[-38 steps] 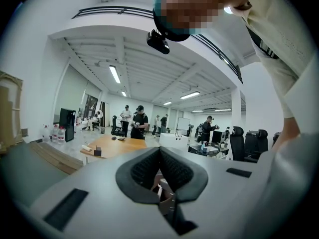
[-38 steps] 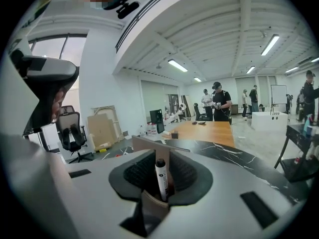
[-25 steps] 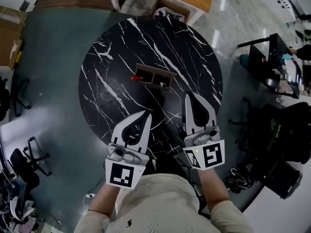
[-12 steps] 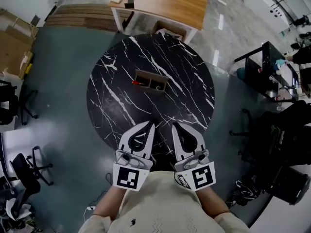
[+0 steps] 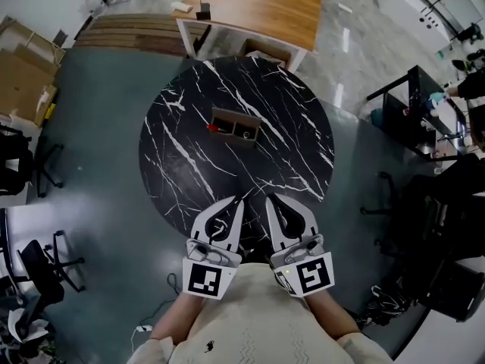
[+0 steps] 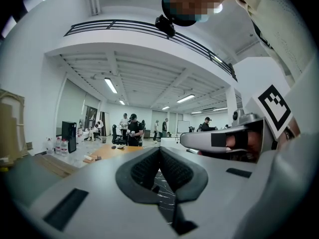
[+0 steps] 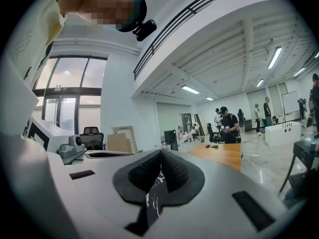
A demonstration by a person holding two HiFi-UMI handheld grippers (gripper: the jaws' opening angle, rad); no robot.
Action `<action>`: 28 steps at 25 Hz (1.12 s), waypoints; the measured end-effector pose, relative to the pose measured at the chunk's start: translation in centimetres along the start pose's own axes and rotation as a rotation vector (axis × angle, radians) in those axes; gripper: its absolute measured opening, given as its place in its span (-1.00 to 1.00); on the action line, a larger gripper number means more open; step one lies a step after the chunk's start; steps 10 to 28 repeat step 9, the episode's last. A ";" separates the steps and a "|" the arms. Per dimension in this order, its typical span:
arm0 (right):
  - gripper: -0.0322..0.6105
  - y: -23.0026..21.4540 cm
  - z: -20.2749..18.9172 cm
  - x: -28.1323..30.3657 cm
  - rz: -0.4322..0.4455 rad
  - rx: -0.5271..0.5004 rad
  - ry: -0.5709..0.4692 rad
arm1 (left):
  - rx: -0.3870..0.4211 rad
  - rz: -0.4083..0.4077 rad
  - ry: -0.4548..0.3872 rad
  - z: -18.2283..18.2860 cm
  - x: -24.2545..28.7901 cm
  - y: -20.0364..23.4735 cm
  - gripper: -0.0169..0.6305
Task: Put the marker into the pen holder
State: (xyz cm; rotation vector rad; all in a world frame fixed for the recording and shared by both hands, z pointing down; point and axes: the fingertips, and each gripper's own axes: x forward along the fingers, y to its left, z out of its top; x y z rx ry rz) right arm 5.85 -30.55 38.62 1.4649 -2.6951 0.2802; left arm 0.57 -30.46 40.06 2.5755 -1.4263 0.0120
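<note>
A brown pen holder with two compartments stands near the middle of the round black marble table. A red marker sits in its left compartment, its red end showing at the holder's left edge. My left gripper and right gripper are held side by side at the table's near edge, well short of the holder. Both are shut with nothing between the jaws. In the left gripper view and the right gripper view the jaw tips meet, and only a sliver of table shows.
A wooden table stands beyond the round one. Office chairs are at the left, a black desk and cart at the right. Cardboard leans at the far left. Several people stand far off in the hall.
Both grippers have drawn back from the holder toward my body and come closer together. The view has pulled away, so the table looks smaller. The marker stays in the holder.
</note>
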 end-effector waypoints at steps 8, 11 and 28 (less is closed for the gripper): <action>-0.85 1.0 -0.1 0.7 0.013 0.033 0.009 | -0.002 0.008 0.000 0.3 -0.8 0.4 -0.92; -0.85 1.1 0.1 0.9 0.017 0.035 0.008 | 0.002 0.007 0.002 0.3 -0.8 0.6 -0.92; -0.85 1.1 0.1 0.9 0.017 0.035 0.008 | 0.002 0.007 0.002 0.3 -0.8 0.6 -0.92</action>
